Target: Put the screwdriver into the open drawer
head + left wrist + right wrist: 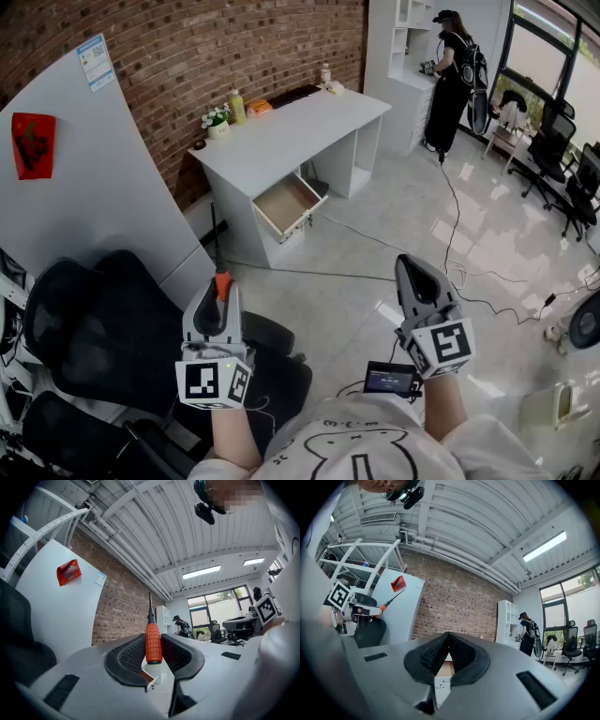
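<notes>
Over the black office chair (89, 328), at the person's left side, the left gripper (219, 292) pinches the screwdriver (221, 281) by its orange handle. The left gripper view shows both ribbed pads (131, 654) pressing on that handle (153, 641), one on each side, with the handle's butt sitting down in the throat of the jaws. The tool's long axis runs in line with the gripper. Its dark metal shaft sticks out past the jaw tips, away from the person and tilted a little upward, aimed roughly at the white desk (291, 131) by the brick wall. The open drawer (286, 204) hangs out of that desk, well apart from the screwdriver, with tiled floor between them.

The right gripper (410, 264) is held out over the floor on the other side. Its jaws are pressed together at the tips with nothing between them. From the right gripper view the screwdriver (386, 603) appears far off to the left, slanting upward.
</notes>
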Action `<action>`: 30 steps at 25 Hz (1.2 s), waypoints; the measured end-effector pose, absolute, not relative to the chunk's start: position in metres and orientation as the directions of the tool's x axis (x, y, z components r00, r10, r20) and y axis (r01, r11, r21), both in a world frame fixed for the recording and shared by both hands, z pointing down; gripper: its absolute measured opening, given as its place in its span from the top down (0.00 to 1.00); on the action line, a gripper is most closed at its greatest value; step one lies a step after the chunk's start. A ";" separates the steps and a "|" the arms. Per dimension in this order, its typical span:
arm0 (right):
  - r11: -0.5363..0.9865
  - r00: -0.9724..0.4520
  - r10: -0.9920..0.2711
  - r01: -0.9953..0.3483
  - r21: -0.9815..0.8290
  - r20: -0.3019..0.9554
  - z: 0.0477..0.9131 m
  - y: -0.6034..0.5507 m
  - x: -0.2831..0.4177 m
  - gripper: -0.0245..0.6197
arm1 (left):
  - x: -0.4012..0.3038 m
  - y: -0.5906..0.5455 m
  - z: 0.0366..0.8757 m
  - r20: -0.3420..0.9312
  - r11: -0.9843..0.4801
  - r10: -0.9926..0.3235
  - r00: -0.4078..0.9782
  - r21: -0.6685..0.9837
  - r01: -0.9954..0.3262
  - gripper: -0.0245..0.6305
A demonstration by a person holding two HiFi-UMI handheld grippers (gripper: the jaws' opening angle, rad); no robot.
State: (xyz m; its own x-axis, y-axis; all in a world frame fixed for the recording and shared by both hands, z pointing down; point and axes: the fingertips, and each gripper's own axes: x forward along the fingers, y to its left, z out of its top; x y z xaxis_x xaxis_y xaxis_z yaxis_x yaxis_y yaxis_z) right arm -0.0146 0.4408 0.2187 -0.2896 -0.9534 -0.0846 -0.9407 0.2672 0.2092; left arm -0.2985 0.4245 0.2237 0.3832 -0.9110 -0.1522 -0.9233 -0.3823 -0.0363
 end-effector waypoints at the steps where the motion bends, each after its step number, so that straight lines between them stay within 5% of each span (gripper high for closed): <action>1: 0.261 -0.282 -0.956 -0.943 0.205 -0.082 0.219 0.441 -0.013 0.94 | -0.299 0.424 0.224 -0.150 -0.382 -0.912 0.382 -0.033 -0.924 0.80; 30: 0.377 -0.393 -0.917 -0.909 0.179 -0.065 0.232 0.305 0.041 0.93 | -0.248 0.308 0.231 -0.125 -0.287 -0.949 0.289 -0.032 -0.957 0.80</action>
